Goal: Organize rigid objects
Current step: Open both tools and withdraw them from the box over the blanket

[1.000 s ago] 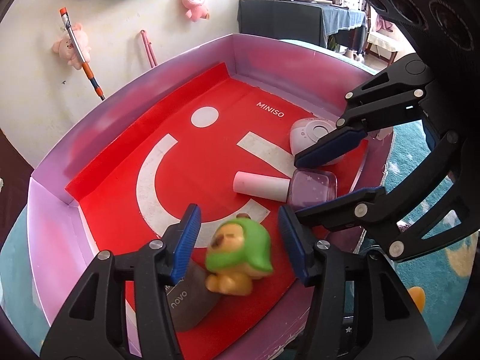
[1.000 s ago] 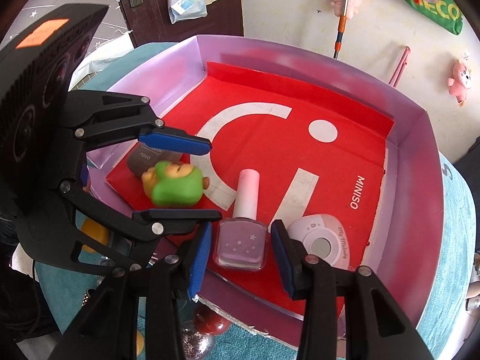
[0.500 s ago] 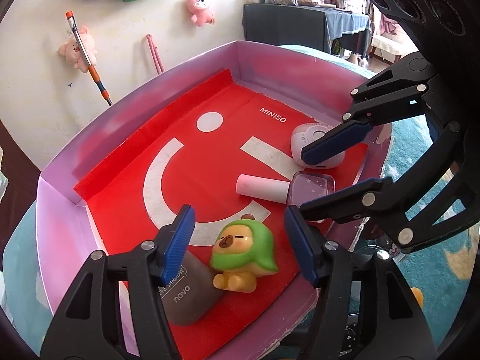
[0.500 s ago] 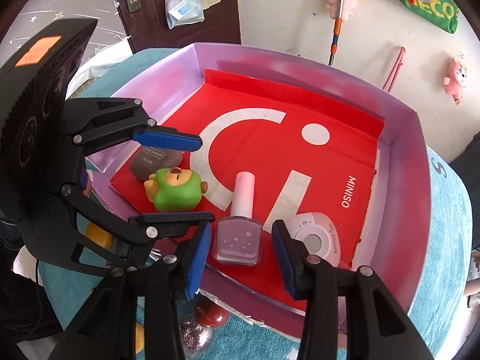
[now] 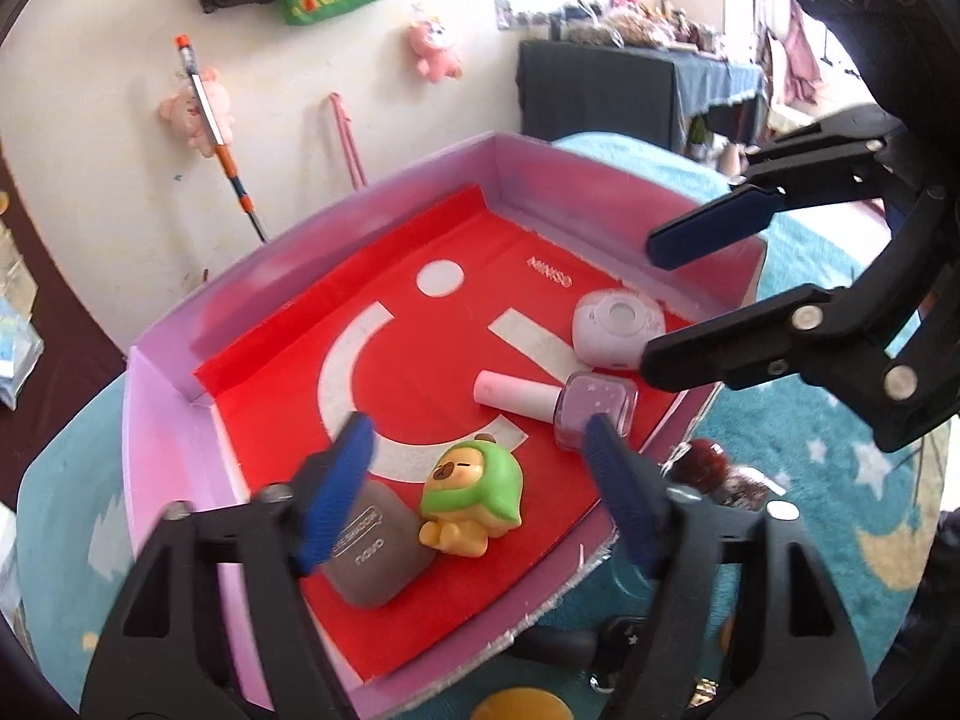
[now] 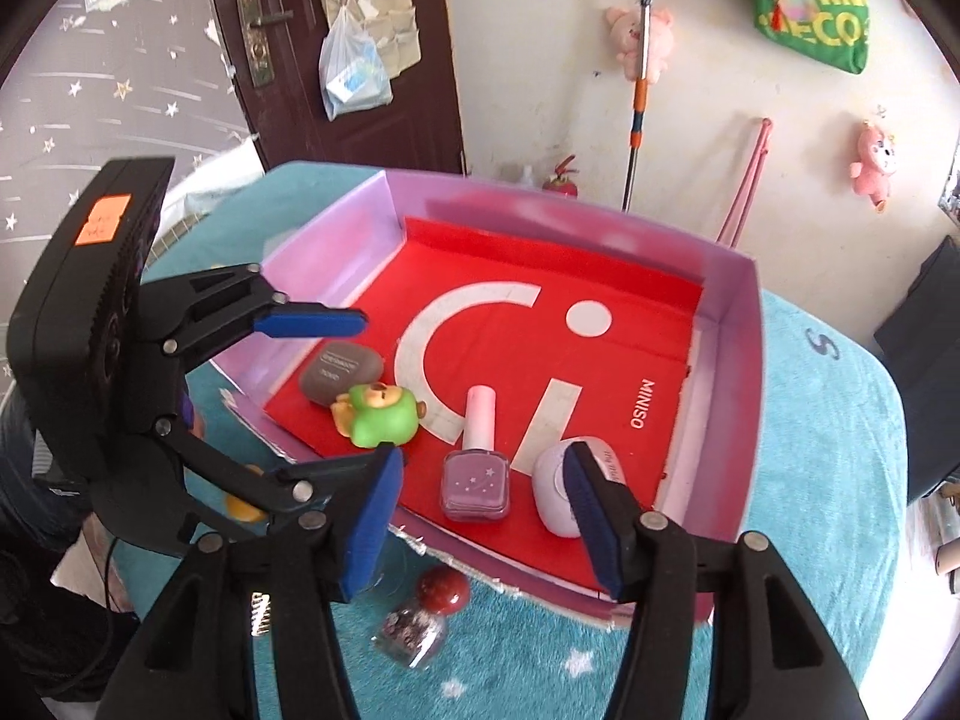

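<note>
The left gripper [image 5: 480,468] is hovering with jaws spread wide and empty, framing the green-hooded bear figurine [image 5: 471,501] beside the grey case [image 5: 375,552] in the pink box [image 5: 372,204]. The right gripper [image 6: 480,516] is hanging wide apart too, gripping nothing, framing the purple nail polish bottle [image 6: 476,471]; the white round device [image 6: 555,495] is lying just beside it.
</note>
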Tool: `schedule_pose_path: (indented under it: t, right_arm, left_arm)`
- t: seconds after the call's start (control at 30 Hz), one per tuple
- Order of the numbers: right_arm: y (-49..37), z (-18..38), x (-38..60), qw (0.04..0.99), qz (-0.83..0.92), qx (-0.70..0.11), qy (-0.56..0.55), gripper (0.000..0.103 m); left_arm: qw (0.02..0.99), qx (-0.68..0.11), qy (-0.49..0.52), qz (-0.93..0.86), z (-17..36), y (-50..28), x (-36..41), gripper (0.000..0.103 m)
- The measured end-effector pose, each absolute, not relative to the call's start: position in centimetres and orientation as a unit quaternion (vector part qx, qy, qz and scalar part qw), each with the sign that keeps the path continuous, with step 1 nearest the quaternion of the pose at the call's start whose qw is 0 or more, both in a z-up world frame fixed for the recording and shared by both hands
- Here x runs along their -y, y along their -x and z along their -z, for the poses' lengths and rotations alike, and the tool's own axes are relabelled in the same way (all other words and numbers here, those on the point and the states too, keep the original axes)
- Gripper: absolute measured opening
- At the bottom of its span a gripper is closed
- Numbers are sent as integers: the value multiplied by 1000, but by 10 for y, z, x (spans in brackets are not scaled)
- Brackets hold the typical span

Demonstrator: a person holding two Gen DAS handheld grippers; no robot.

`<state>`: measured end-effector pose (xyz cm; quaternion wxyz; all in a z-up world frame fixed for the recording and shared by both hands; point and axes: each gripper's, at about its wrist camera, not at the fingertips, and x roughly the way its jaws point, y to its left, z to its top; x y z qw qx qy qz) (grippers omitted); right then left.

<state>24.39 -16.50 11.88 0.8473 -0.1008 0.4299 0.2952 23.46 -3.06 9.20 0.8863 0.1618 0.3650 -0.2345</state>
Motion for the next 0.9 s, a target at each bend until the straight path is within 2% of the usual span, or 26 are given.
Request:
schedule_pose_path:
  t: [0.1, 0.17, 0.3, 0.43, 0.5, 0.73, 0.9]
  right_arm:
    - [-232, -131, 168, 856, -292, -416, 95, 63]
    - [-222, -140, 172, 863, -290, -404, 88, 68]
    - [-200, -157, 177, 876, -288, -379, 78, 73]
    - [-177, -169, 183, 886, -287, -358, 65, 83]
    - [-166, -172, 185, 891, -282, -351, 63, 87]
    - [-118, -174, 195, 914, -246, -318, 58, 103]
    - [-89, -165, 207, 928, -211, -304, 42, 103]
  left_arm:
    - [896, -352, -139, 232, -104, -224, 25, 79]
    - [904, -345, -124, 221, -111, -217, 21, 80]
    - [922, -322, -95, 194, -129, -197, 11, 86]
    - [936, -298, -63, 176, -145, -170, -1, 89]
    - [942, -289, -52, 163, -151, -158, -6, 95]
    - [955, -265, -26, 132, -160, -109, -12, 96]
    - [961, -254, -8, 109, -154, -75, -12, 98]
